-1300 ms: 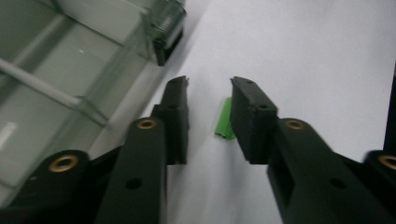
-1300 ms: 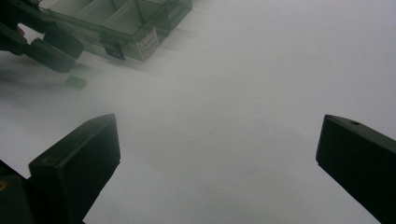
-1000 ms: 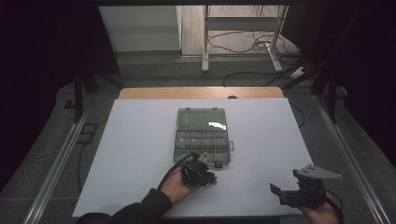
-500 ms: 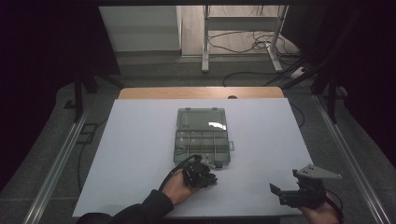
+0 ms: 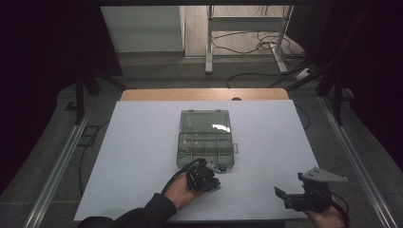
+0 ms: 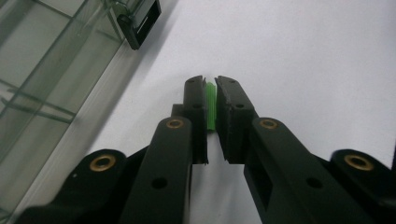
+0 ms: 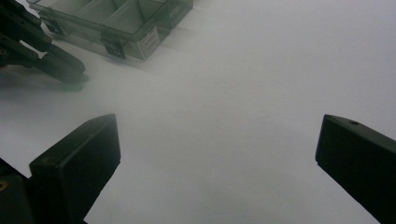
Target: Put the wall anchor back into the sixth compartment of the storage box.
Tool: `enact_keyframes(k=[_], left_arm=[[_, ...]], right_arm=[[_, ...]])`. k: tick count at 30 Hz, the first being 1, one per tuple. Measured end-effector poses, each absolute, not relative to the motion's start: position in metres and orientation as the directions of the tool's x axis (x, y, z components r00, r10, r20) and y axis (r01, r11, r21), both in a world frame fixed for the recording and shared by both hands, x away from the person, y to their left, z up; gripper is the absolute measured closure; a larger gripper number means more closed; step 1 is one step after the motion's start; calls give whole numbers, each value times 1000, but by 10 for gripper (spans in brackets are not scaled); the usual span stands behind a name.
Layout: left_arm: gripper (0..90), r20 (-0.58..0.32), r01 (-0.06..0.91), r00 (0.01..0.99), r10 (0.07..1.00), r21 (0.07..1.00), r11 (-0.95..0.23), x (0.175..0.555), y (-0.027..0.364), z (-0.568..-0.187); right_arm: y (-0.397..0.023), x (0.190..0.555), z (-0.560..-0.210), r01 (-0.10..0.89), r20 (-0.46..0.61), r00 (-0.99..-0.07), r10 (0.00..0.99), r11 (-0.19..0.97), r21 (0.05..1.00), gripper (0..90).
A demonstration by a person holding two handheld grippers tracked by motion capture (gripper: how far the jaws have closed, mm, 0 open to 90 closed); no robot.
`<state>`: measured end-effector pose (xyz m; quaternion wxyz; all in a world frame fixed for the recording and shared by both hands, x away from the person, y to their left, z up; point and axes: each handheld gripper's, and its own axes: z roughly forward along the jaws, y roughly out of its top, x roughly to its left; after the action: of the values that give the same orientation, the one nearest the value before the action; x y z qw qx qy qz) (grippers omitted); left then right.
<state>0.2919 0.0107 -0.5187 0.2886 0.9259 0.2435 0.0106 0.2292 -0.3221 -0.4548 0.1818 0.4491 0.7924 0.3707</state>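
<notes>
The green piece (image 6: 211,105) sits pinched in my left tool (image 6: 210,84) beside the compartment box (image 5: 206,139), probably for sorting; my right tool (image 7: 217,154) waits spread over the counter (image 5: 142,142).

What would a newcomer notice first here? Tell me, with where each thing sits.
The clear compartment box lies open mid-table on the white sheet, its lid folded back away from the person. Just in front of it, the left gripper pinches a small green piece between nearly closed jaws. The right gripper sits at the near right corner, jaws wide apart with nothing between them.
</notes>
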Motion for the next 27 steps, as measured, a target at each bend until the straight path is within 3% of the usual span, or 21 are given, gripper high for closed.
enact_keyframes(k=[13, 27], left_arm=[[845, -165, 494, 853, 495, 560, -665, 296, 16, -512], [845, -142, 498, 839, 526, 589, -636, 301, 30, -493]], right_arm=[[-322, 229, -455, 578, 46, -530, 847, 321, 750, 3], [-322, 229, -455, 578, 45, -531, 846, 323, 749, 4]])
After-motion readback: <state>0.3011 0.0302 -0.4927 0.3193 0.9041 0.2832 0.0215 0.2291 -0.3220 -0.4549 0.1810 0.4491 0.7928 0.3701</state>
